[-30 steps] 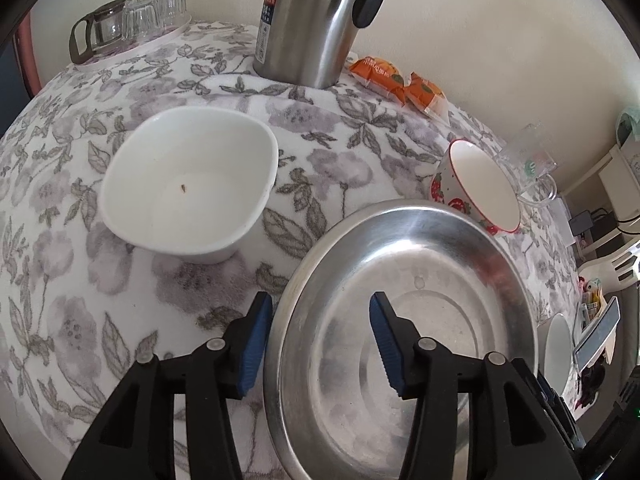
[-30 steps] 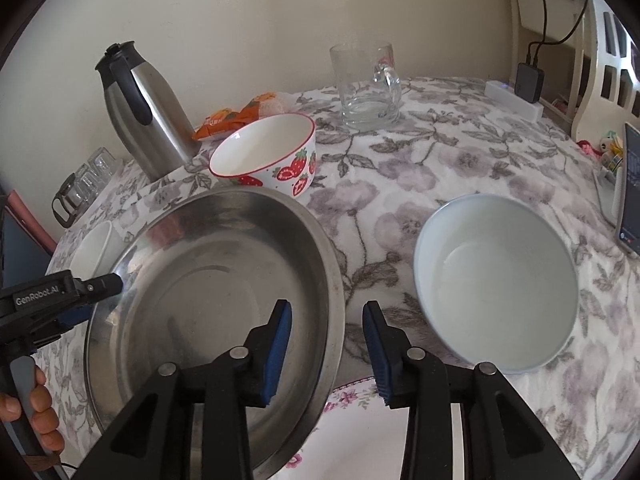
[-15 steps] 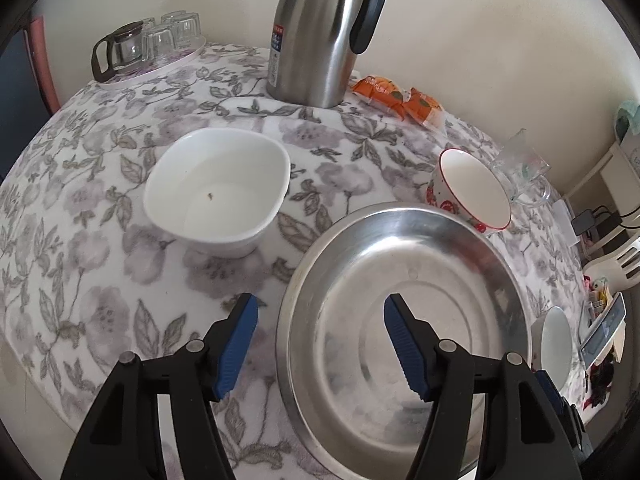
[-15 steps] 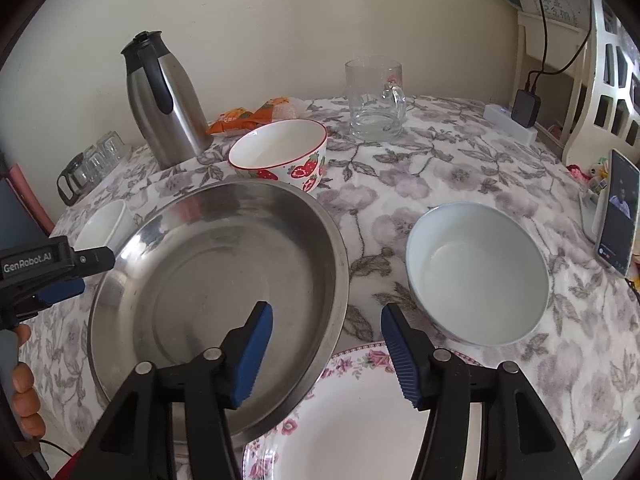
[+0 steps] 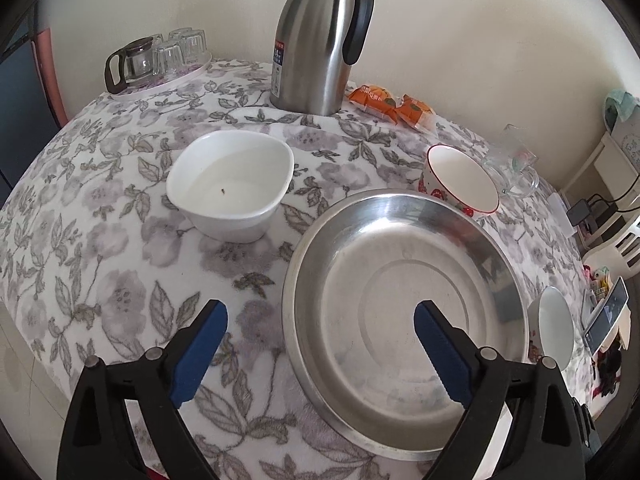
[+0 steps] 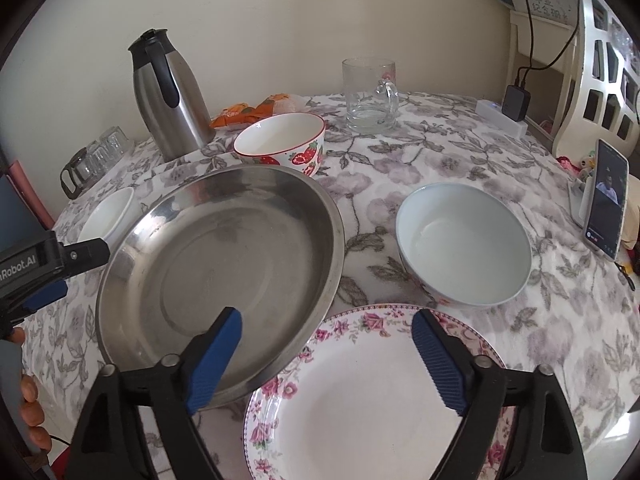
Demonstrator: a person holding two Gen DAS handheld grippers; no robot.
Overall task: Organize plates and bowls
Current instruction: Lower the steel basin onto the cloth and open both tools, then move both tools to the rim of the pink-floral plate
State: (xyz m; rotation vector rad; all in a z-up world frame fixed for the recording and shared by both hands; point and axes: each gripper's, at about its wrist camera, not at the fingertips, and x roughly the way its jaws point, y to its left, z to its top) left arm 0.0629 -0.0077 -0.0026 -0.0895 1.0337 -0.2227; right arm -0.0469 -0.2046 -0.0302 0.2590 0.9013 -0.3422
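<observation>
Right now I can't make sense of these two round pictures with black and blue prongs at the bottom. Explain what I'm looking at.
No robot here: a person holds a hand tool with two jaws in each hand, and a wide-angle camera on each looks along its fingers. One picture comes from the left gripper, the other from the right gripper.

On the flowered tablecloth sit a steel basin, a square white bowl, a strawberry bowl, a pale round bowl and a floral plate whose edge the basin overlaps. Behind stand a steel jug and a glass mug.

Both sets of jaws have just been opening and hold nothing.
</observation>
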